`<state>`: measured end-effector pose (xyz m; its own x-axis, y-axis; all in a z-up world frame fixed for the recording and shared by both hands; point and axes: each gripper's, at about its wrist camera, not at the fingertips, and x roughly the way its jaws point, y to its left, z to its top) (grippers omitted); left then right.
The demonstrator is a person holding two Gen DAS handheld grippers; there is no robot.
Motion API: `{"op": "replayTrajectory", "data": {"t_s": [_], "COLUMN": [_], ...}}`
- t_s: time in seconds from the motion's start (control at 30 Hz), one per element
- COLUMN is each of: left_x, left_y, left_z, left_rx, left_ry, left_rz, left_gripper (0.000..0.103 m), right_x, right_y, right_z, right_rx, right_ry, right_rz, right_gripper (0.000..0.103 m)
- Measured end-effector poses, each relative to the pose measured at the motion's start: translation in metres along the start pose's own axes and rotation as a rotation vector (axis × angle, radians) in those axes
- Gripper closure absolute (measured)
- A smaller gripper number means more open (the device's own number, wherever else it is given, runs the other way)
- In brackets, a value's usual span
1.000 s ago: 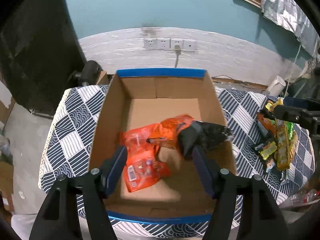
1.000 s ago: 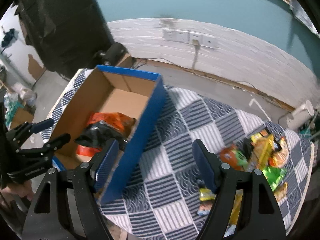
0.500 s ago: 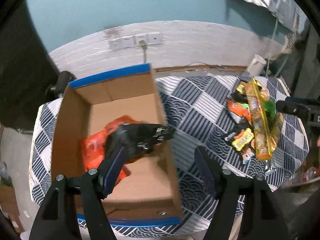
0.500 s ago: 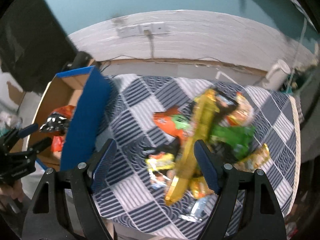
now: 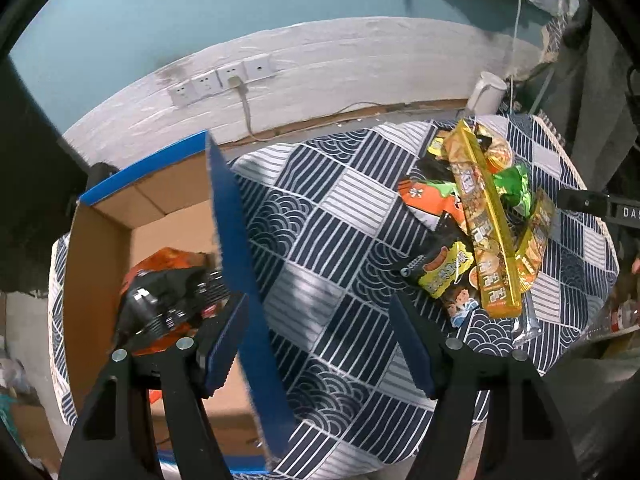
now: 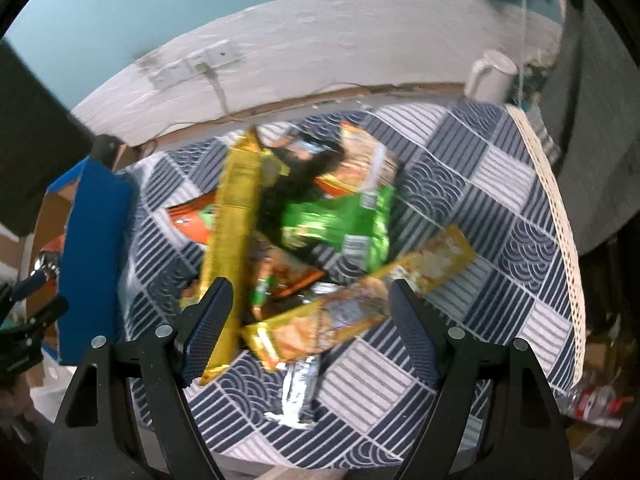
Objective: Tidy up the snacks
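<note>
A blue-edged cardboard box (image 5: pixel 228 216) stands at the table's left and holds a black packet (image 5: pixel 168 308) on orange packets (image 5: pixel 168 258). My left gripper (image 5: pixel 320 336) is open and empty above the box's right wall and the cloth. A heap of snacks (image 5: pixel 480 216) lies to the right, with a long gold pack (image 5: pixel 480 216) on top. My right gripper (image 6: pixel 310 328) hangs open over this heap, above a second gold pack (image 6: pixel 360 304), a green bag (image 6: pixel 340 224) and a silver bar (image 6: pixel 300 388). Nothing is held. The box (image 6: pixel 92 248) shows at the left of the right wrist view.
A navy and white patterned cloth (image 5: pixel 328 216) covers the table. Behind it runs a white wall strip with sockets (image 5: pixel 224 80) and a plugged cable. A white roll (image 6: pixel 490 76) stands at the far right corner. A plastic bottle (image 6: pixel 592 396) lies beyond the right edge.
Both grippers have swung to the right, away from the box towards the snack heap. The black packet, near the left fingers a second ago, now lies in the box.
</note>
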<state>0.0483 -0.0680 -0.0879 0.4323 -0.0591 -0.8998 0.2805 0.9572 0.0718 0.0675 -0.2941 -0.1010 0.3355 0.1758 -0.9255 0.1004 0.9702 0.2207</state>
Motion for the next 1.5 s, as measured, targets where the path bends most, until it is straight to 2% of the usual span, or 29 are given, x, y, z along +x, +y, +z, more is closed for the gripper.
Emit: {"op": "replayTrajectory", "data": {"t_s": [0.37, 0.57, 0.8, 0.9, 0.97, 1.0, 1.07, 1.13, 1.27, 1.4, 1.43, 1.47, 1.5], "left_x": [0.041, 0.061, 0.064, 0.064, 0.064, 0.064, 0.065, 0.065, 0.065, 0.068, 0.069, 0.070, 0.071], "left_y": [-0.024, -0.026, -0.040, -0.047, -0.054, -0.058, -0.065, -0.073, -0.088, -0.102, -0.106, -0.109, -0.111], "left_z": [0.015, 0.027, 0.039, 0.042, 0.044, 0.045, 0.047, 0.050, 0.056, 0.064, 0.066, 0.068, 0.069], "left_rx": [0.016, -0.039, -0.017, -0.017, -0.012, -0.010, -0.011, -0.019, -0.031, -0.047, -0.059, -0.070, -0.076], "left_ry": [0.051, 0.099, 0.096, 0.099, 0.105, 0.110, 0.121, 0.130, 0.136, 0.137, 0.142, 0.147, 0.149], "left_rz": [-0.012, -0.057, -0.067, -0.082, -0.096, -0.105, -0.124, -0.148, -0.186, -0.197, -0.202, -0.208, -0.210], "left_gripper": [0.030, 0.030, 0.030, 0.030, 0.030, 0.030, 0.030, 0.030, 0.023, 0.023, 0.023, 0.023, 0.023], "right_x": [0.045, 0.065, 0.083, 0.081, 0.074, 0.072, 0.068, 0.065, 0.058, 0.050, 0.050, 0.048, 0.046], "right_y": [-0.046, -0.058, -0.058, -0.060, -0.065, -0.067, -0.073, -0.080, -0.092, -0.100, -0.099, -0.098, -0.097], "right_z": [-0.007, -0.008, -0.013, -0.015, -0.018, -0.019, -0.024, -0.028, -0.037, -0.041, -0.042, -0.042, -0.043], "right_rx": [0.168, 0.251, 0.274, 0.266, 0.244, 0.229, 0.208, 0.184, 0.148, 0.176, 0.176, 0.174, 0.171], "right_ry": [0.098, 0.130, 0.160, 0.154, 0.147, 0.146, 0.135, 0.135, 0.130, 0.092, 0.087, 0.081, 0.071], "right_rz": [-0.001, 0.019, 0.023, 0.037, 0.033, 0.026, -0.006, -0.033, -0.067, -0.011, 0.005, 0.016, 0.024], "right_gripper": [0.023, 0.023, 0.024, 0.040, 0.056, 0.059, 0.080, 0.083, 0.083, 0.082, 0.079, 0.067, 0.059]}}
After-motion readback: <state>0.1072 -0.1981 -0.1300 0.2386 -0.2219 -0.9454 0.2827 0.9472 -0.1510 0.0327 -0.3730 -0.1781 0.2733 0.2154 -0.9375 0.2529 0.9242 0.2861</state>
